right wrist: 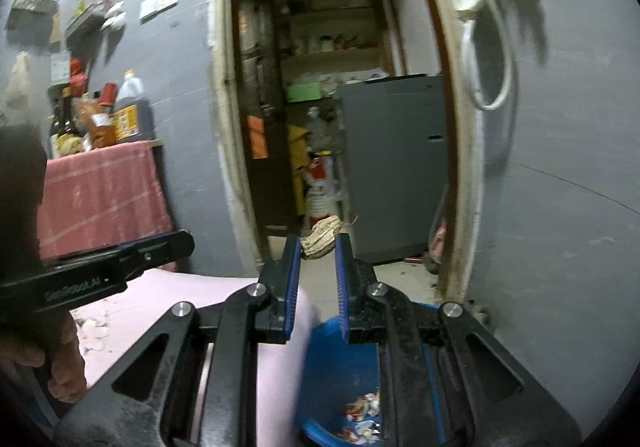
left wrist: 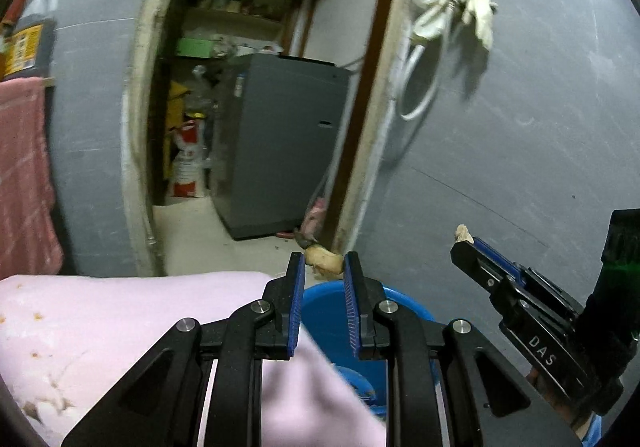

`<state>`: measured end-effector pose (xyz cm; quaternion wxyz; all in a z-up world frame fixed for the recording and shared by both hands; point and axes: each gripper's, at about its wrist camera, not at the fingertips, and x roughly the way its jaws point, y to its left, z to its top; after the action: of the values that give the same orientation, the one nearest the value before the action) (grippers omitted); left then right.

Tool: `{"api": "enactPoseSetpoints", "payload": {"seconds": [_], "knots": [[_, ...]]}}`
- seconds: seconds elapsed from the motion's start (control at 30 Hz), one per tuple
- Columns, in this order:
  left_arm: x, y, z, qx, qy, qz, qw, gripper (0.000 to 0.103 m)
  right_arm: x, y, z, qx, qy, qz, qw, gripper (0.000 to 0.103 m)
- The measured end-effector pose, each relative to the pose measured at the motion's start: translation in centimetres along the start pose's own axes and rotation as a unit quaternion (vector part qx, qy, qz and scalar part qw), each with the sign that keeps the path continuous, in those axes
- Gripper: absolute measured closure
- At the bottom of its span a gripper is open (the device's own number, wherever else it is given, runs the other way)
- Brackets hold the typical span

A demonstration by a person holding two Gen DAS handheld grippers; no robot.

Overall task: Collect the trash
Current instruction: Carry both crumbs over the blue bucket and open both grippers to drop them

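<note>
A pale scrap of peel (left wrist: pixel 325 262) sits pinched between the tips of my left hand-held gripper (left wrist: pixel 324 265), whose blue-padded fingers (left wrist: pixel 297 303) are drawn in partway and closed on it. My right hand-held gripper (right wrist: pixel 318 243) has hold of a crumpled tan scrap (right wrist: pixel 321 236) the same way, its fingers narrowed onto the piece at their tips. In the left wrist view that right hand-held gripper shows at the right edge with the tan scrap poking out past its tip.

Both pieces hang over a blue bin (right wrist: pixel 326 371) just below and near me. In the right wrist view its bottom carries a small heap of mixed wrappers and scraps (right wrist: pixel 362 419). Left of the bin lies a pink-covered surface (left wrist: pixel 120 327), its near edge touching or overlapping the bin's rim; I cannot tell which. Brownish stains and crumbs (left wrist: pixel 44 399) mark the pink cover at the left.

Further off, a grey wall (left wrist: pixel 520 127) frames an open doorway (right wrist: pixel 304 107). Through it stands a grey washing machine (left wrist: pixel 280 143), with shelves of jars behind and a red-and-white sack (left wrist: pixel 188 163) on the floor to its left. A pair of pale gloves (left wrist: pixel 464 7) and a looped white hose (left wrist: pixel 416 87) hang on the wall right of the doorway. At the far left, bottles (right wrist: pixel 120 115) stand on a stand draped in red cloth (right wrist: pixel 100 195).
</note>
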<state>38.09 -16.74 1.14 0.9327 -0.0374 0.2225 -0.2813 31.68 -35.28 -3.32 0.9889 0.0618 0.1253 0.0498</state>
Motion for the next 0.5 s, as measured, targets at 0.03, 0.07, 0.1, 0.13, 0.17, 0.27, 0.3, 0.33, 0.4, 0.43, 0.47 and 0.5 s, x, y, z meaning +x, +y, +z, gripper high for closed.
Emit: {"api": "enactPoseSetpoints", "payload": {"seconds": [0.03,0.07,0.1,0.13,0.17,0.27,0.3,0.33,0.4,0.43,0.47,0.5], "knots": [[0.6,-0.7,0.1,0.002,0.003,-0.005,1.0000,0.087,-0.1,-0.7,0.0,0.004,0.001,-0.007,1.000,0.086],[1.0,-1.0,0.1,0.003,0.005,-0.008,0.9999,0.087,-0.3,-1.4,-0.1,0.009,0.002,-0.013,1.000,0.086],[1.5,-1.5,0.1,0.003,0.007,-0.012,0.9999,0.087,-0.3,-2.0,-0.1,0.012,0.002,-0.018,1.000,0.086],[1.8,-1.8,0.1,0.003,0.008,-0.013,0.9999,0.087,-0.4,-2.6,-0.2,0.017,0.003,-0.024,1.000,0.086],[2.3,-2.2,0.0,0.001,0.009,-0.015,0.9998,0.087,-0.5,-3.2,-0.3,0.020,0.004,-0.030,0.999,0.086],[3.5,-3.2,-0.2,0.001,0.014,-0.016,0.9998,0.087,-0.3,-4.7,-0.8,0.030,0.009,-0.041,0.999,0.086],[3.9,-3.4,-0.2,0.001,0.017,-0.017,0.9997,0.087,-0.3,-4.9,-0.9,0.032,0.011,-0.044,0.998,0.086],[4.2,-3.5,-0.4,0.002,0.022,-0.017,0.9996,0.087,-0.1,-5.2,-1.1,0.034,0.014,-0.044,0.998,0.086],[5.1,-4.0,-0.8,0.001,0.033,-0.017,0.9993,0.087,0.2,-5.7,-1.4,0.039,0.020,-0.043,0.998,0.086],[5.6,-4.3,-0.9,0.001,0.040,-0.017,0.9991,0.087,0.4,-6.0,-1.6,0.043,0.024,-0.041,0.998,0.086],[6.0,-4.3,-1.0,0.002,0.046,-0.015,0.9988,0.087,0.4,-6.3,-1.8,0.046,0.027,-0.040,0.998,0.086],[6.4,-4.5,-1.2,0.002,0.051,-0.015,0.9986,0.087,0.6,-6.6,-1.9,0.049,0.029,-0.040,0.998,0.086]]}}
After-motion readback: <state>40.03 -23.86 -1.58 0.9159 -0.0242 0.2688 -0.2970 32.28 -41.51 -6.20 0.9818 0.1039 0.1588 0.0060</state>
